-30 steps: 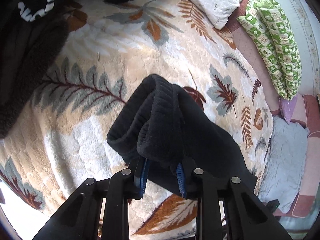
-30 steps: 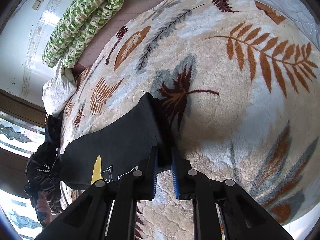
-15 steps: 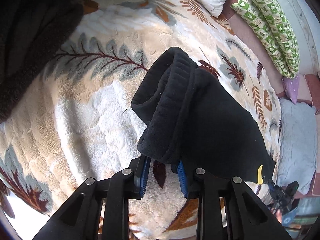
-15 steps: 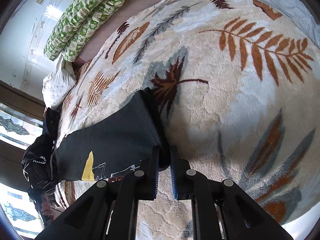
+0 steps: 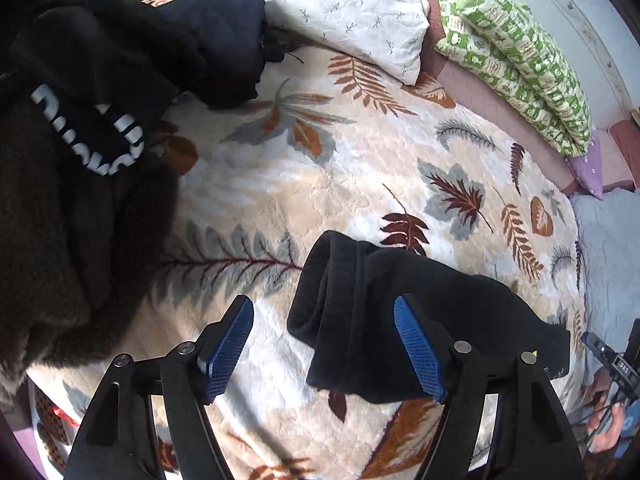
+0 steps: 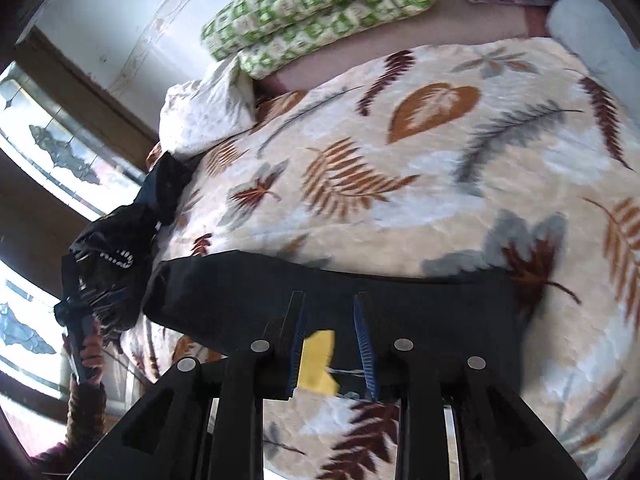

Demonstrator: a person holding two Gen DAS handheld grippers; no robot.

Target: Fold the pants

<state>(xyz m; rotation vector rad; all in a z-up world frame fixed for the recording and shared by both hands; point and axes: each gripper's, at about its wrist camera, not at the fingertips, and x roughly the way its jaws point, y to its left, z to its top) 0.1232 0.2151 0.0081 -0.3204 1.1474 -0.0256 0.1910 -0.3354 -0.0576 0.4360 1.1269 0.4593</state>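
Bed surface: cream fleece blanket (image 5: 280, 184) printed with brown and grey leaves covers the working area. At the left edge of the left wrist view, a heap of dark clothes (image 5: 80, 128) with white lettering lies on the blanket, well apart from the task item. Behind it a white pillow (image 5: 352, 20) with a fine sprig print, and beside that a rolled green-and-white patterned quilt (image 5: 516, 60) along the wall. A purple cushion (image 5: 586, 160) and a pale blue cover (image 5: 608, 240) sit at the right margin. Nothing lies between the tongs and the garment.

Pants (image 5: 400, 320): black, thick fleecy fabric, folded into a compact bundle lying flat on the blanket. The ribbed waistband end faces the left wrist camera, doubled over, with its layers gaping slightly. In the right wrist view the same pants (image 6: 320, 300) show as a long flat dark slab with a yellow patch (image 6: 316, 360) near the lower edge.

Left tongs (image 5: 324, 348): spread wide apart, blue pads on either side of the waistband end, gripping nothing; the right pad sits over the fabric, contact not determinable.

Right tongs (image 6: 330, 344): parted narrowly, pads above the pants on either side of the yellow patch, not clamped on cloth.
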